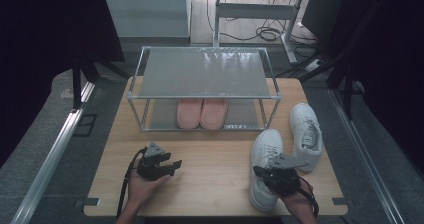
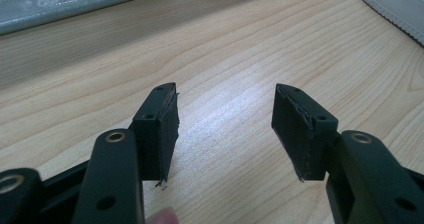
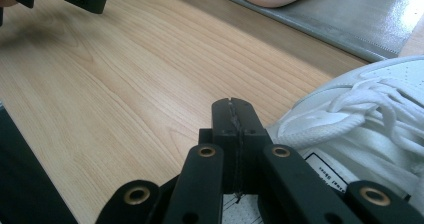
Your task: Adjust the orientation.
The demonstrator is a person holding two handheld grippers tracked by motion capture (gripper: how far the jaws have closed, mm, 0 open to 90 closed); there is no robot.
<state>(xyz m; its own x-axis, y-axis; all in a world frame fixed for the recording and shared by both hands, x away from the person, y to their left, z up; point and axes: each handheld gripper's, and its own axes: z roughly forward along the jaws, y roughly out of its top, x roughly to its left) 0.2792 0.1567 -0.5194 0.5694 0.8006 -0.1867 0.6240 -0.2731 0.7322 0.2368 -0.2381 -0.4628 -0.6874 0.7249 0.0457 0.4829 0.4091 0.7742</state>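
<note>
Pinching the collar of the near white sneaker [image 1: 264, 169] at the surface's [image 1: 210, 159] right front, the right hand-held gripper [image 3: 232, 134] has its jaws fully together; so thin a bite could slip when lifted. The left hand-held gripper [image 2: 225, 129] gapes wide, empty.

Dim, dark surroundings, overhead glare on the shelf top [image 1: 202, 71], soft focus, gripper views sharper
</note>
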